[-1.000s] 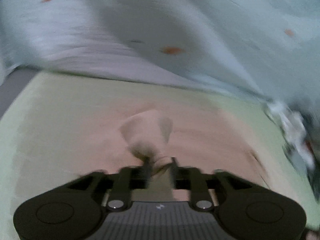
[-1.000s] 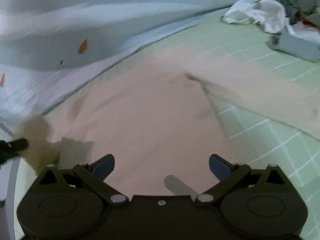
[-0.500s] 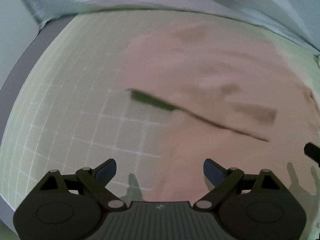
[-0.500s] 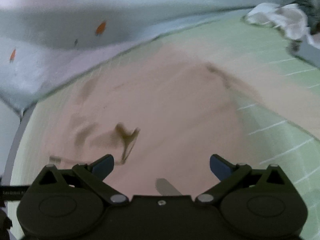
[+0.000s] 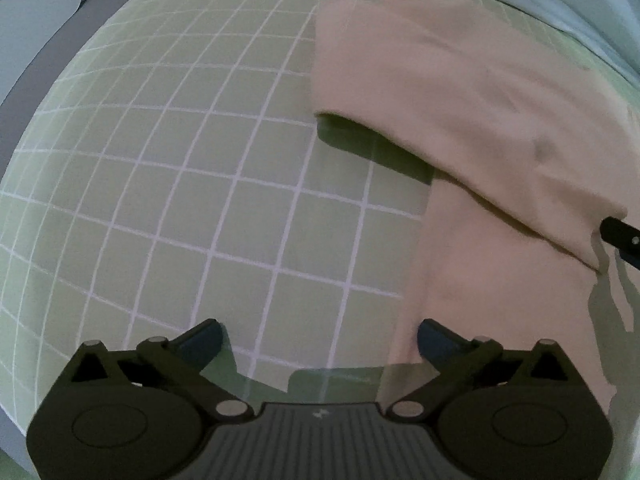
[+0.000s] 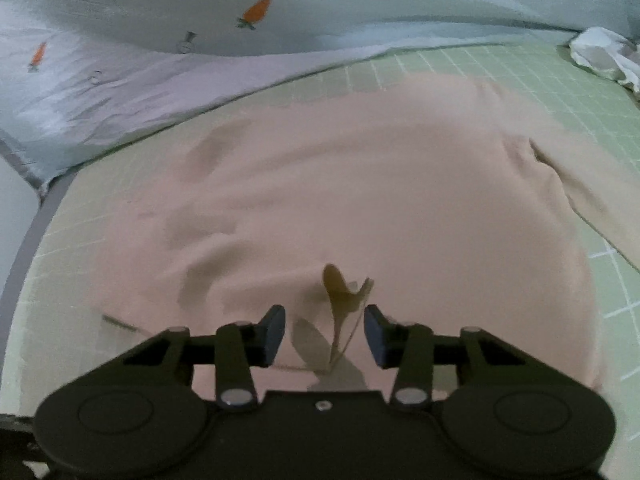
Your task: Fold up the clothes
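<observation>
The left claw (image 5: 320, 336) is spread wide and pinches nothing; it hangs over the pale green mat with a white square grid (image 5: 168, 184). Bare mat runs ahead of this claw and away to its left, out to the grey border strip (image 5: 36, 76) at the far left. The soft, peach-pink cloth garment (image 5: 460, 92) lies ahead and to the right of this claw. One fold of it is lifted off the mat and throws a dark shadow on the grid beneath its near edge, while a flat layer of the same cloth reaches back to just beside the claw's right finger (image 5: 436, 338). At the right edge of that view the black tip of the other claw meets the raised fold.

In the right wrist view, the right claw (image 6: 325, 334) has its jaws partly drawn in but apart, with a small upright pinch of the garment (image 6: 360, 200) standing in the gap; neither pad clearly touches it. The cloth spreads broad and fairly smooth ahead of this claw, with soft wrinkles ahead to the left and a sleeve trailing off to the right. Beyond it, ahead and left, lies a pale blue bedsheet printed with orange carrots (image 6: 160, 52). Open mat shows to the right, and a crumpled white cloth (image 6: 604, 56) lies far ahead at the right.
</observation>
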A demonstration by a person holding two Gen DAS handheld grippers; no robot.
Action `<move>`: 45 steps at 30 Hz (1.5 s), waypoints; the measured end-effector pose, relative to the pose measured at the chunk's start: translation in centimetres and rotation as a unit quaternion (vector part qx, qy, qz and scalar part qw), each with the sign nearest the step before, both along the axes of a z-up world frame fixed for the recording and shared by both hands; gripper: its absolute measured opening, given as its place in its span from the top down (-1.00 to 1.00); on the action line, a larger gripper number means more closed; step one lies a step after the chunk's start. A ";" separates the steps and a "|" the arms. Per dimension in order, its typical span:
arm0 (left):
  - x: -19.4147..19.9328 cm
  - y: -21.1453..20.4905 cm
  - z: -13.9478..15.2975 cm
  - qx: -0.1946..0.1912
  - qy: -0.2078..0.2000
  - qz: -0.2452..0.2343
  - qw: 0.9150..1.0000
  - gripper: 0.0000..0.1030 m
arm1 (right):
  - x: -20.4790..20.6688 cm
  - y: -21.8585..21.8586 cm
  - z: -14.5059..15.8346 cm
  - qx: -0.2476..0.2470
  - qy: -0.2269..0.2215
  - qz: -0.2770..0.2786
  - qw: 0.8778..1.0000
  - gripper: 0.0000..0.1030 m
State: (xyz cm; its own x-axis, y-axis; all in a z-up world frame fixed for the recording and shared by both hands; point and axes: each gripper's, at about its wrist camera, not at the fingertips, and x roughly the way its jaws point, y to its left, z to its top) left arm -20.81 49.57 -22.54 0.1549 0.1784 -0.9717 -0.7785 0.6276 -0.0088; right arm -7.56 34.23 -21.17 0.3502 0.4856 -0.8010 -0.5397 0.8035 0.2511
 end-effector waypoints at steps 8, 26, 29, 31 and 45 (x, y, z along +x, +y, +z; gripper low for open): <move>-0.6 0.5 0.1 0.005 -0.004 -0.009 1.000 -1.00 | -1.8 -0.5 0.5 0.028 -0.016 0.040 0.999 1.00; -1.5 1.0 0.3 0.005 -0.003 -0.003 1.000 -1.00 | 1.3 1.3 -1.1 -0.004 -0.005 0.018 1.000 0.55; -1.7 1.0 0.4 0.007 -0.004 -0.003 1.000 -1.00 | 0.6 0.7 -1.0 -0.002 -0.001 0.024 1.000 0.97; -1.8 1.1 0.4 0.007 -0.005 -0.002 1.000 -1.00 | -0.3 -0.2 -0.2 0.010 -0.010 0.020 1.000 0.98; -2.0 0.7 0.4 0.017 -0.011 0.003 1.000 -1.00 | -0.9 -2.3 0.0 0.002 0.000 -0.013 1.000 0.06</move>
State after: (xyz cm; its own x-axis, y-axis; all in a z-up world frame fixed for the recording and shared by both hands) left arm -22.76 50.31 -22.18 0.1740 0.2114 -0.9618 -0.7824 0.6228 -0.0046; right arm -8.45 31.98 -21.20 0.3631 0.4793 -0.7990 -0.5187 0.8163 0.2540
